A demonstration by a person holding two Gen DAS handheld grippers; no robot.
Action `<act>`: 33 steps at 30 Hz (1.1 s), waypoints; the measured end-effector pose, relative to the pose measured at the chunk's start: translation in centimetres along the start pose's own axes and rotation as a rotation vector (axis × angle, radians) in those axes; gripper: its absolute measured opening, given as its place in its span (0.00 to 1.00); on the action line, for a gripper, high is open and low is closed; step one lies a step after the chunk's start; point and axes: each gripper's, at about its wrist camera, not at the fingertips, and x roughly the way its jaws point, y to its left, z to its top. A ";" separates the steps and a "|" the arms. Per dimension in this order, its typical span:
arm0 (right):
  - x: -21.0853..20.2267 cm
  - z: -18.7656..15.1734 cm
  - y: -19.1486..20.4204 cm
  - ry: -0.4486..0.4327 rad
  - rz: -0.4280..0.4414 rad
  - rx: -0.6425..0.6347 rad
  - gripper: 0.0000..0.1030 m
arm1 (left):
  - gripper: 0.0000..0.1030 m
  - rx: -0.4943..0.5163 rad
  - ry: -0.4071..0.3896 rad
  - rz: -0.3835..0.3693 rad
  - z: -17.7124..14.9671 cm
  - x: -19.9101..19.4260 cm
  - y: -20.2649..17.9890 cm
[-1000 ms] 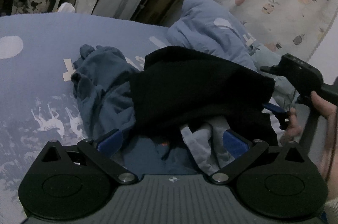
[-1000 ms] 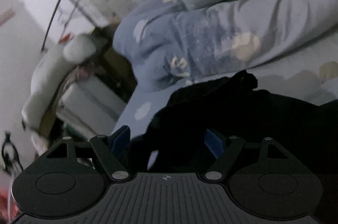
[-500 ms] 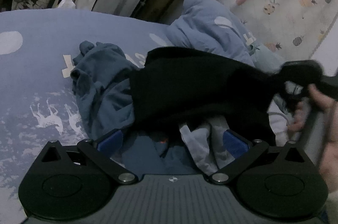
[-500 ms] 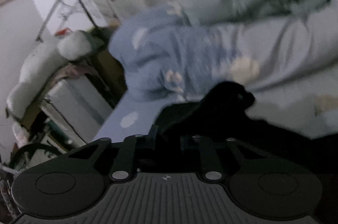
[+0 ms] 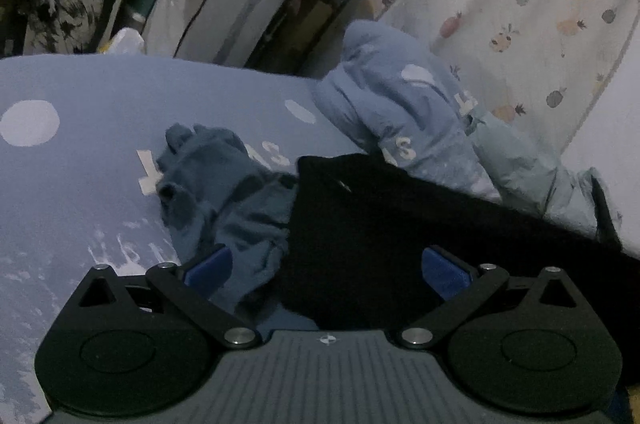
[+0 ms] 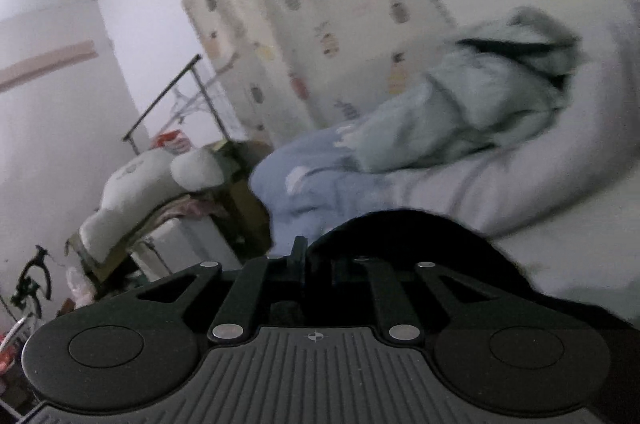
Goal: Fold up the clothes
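A black garment (image 5: 400, 224) lies over the clothes pile on the bed and stretches off to the right in the left wrist view. A crumpled blue garment (image 5: 224, 184) sits beside it on the left. My left gripper (image 5: 326, 266) is open just above the pile, its blue pads (image 5: 208, 264) spread wide and holding nothing. In the right wrist view my right gripper (image 6: 316, 260) has its jaws closing, pinched on a fold of the black garment (image 6: 400, 232), which is lifted off the bed and drapes over the fingers.
The blue printed bed sheet (image 5: 80, 144) spreads to the left. A bunched blue duvet (image 5: 400, 104) and a pale green garment (image 6: 480, 112) lie behind the pile. A pineapple curtain (image 5: 520, 4), a white mattress (image 5: 224, 12) and a drying rack (image 6: 176, 96) stand beyond the bed.
My right gripper closed on the black garment's edge and swung up and away with it. The black cloth is now pulled out to the right, and the right hand has left the left wrist view.
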 end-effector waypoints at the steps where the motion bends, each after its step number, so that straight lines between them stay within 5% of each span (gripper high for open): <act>1: -2.2 -0.4 -0.7 0.003 -0.019 0.004 0.11 | 1.00 0.004 -0.005 0.001 0.1 -0.2 0.1; 7: -15.3 -4.5 -3.6 0.049 -0.085 0.012 0.11 | 1.00 0.053 -0.004 0.003 0.0 -1.1 0.2; 15: -24.3 -12.5 -6.4 0.253 -0.129 0.055 0.10 | 1.00 0.170 0.014 -0.005 -1.1 -2.4 -0.4; 21: -26.8 -17.9 -7.7 0.443 -0.147 0.128 0.10 | 1.00 0.242 0.017 -0.015 -2.1 -3.1 -0.9; 28: -25.8 -22.2 -5.0 0.648 -0.082 0.049 0.10 | 1.00 0.342 0.061 -0.110 -3.6 -2.6 -3.5; 33: -24.5 -25.7 -3.6 0.784 -0.085 -0.001 0.11 | 1.00 0.379 0.054 -0.091 -3.9 -2.9 -3.8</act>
